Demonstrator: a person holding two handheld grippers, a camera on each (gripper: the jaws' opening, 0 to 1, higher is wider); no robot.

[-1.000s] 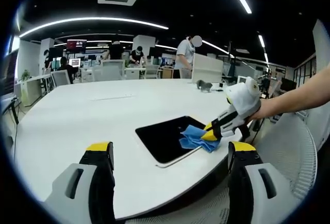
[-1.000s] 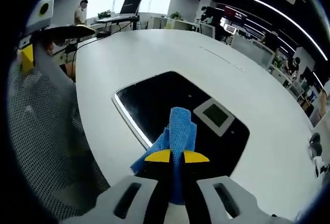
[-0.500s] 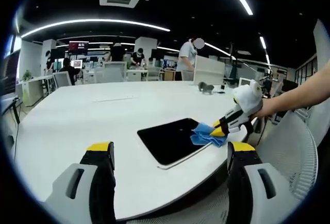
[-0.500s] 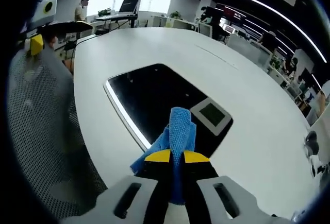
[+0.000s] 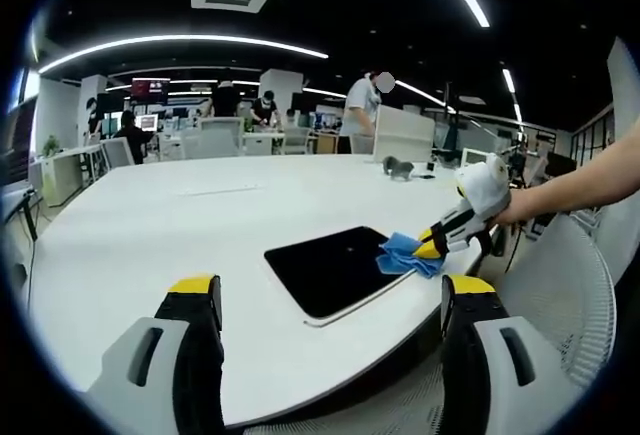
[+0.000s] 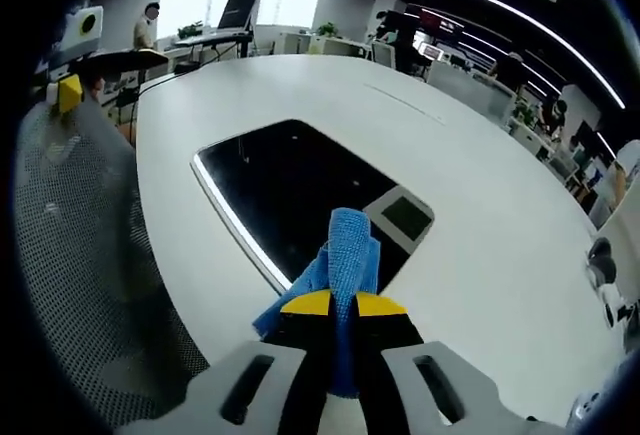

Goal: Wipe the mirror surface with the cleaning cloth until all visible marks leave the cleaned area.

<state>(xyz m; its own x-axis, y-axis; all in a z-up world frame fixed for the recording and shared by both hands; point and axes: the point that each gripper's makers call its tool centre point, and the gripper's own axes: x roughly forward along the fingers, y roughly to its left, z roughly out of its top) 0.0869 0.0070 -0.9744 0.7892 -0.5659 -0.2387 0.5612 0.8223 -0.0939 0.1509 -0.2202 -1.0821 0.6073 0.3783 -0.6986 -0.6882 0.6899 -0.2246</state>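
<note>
the mirror lies flat on the white table, near the table's curved edge closest to us, a dark slab with a thin bright border. in the right gripper view the mirror reflects a ceiling vent as a pale square, and we cannot make out any marks on the glass from either view, so we cannot judge how much wiping is left.

the cleaning cloth is blue and bunched, pinched between the pressed-together jaws of our right gripper. in the left gripper view the cloth sits at the mirror's corner nearest the right gripper, with part of it hanging past the mirror's border onto the table.

our left gripper hangs above the near table edge with its jaws spread wide and nothing between them, well apart from the mirror.

the risks, as we judge them: the cloth is working right at a corner, so a stroke could run off the glass and clean only the table. the mirror lies near the table's edge and nothing pins it, so a firm push toward us could slide it toward the mesh chair below. the yellow jaw tips ride low on the cloth and could scrape the glass if the bunch flattens.
</note>
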